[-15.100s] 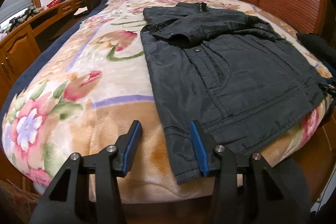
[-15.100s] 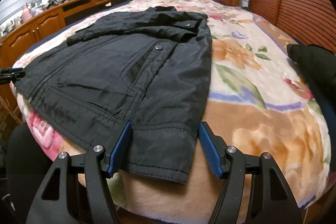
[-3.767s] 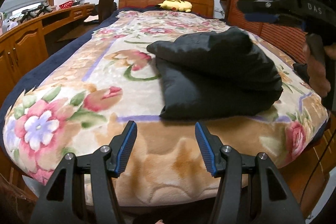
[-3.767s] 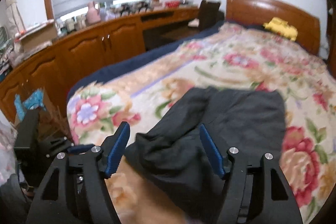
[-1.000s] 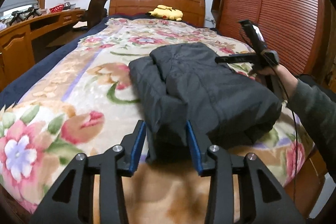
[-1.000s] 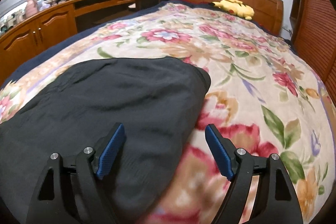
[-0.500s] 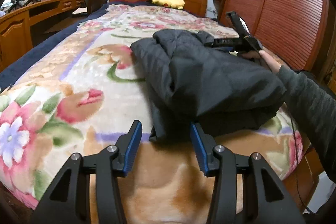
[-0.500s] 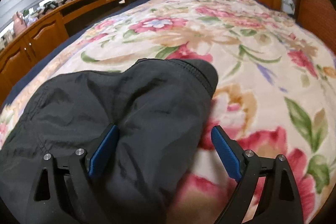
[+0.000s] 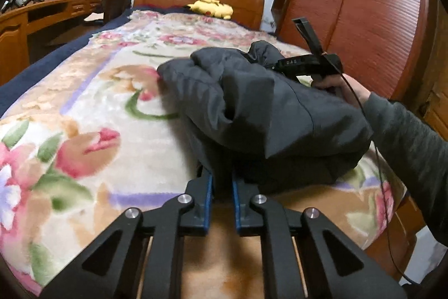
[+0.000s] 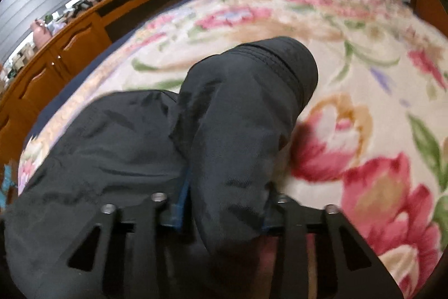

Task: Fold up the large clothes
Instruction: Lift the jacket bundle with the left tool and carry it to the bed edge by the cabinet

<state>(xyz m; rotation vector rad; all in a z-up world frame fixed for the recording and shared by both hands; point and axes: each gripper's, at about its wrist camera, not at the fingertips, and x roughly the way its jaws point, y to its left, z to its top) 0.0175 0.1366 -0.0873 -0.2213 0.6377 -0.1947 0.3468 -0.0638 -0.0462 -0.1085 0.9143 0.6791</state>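
**Now we lift both ends together**

We have the left gripper (image 9: pixel 221 188) pinching the near edge of the dark jacket (image 9: pixel 260 108), bundled on the floral blanket (image 9: pixel 84 116). Our right gripper (image 10: pixel 224 203) clamps its far fold. We should raise both evenly, keeping layers stacked, so nothing slides apart.

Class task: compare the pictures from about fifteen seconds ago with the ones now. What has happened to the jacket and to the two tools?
The jacket, then spread flat along the bed's foot, is now a bunched, folded bundle. The left tool, then open at the hem, has closed on the bundle's near edge. The right tool, also open before, now grips a thick fold at the far side. The blanket and yellow toy stayed put.
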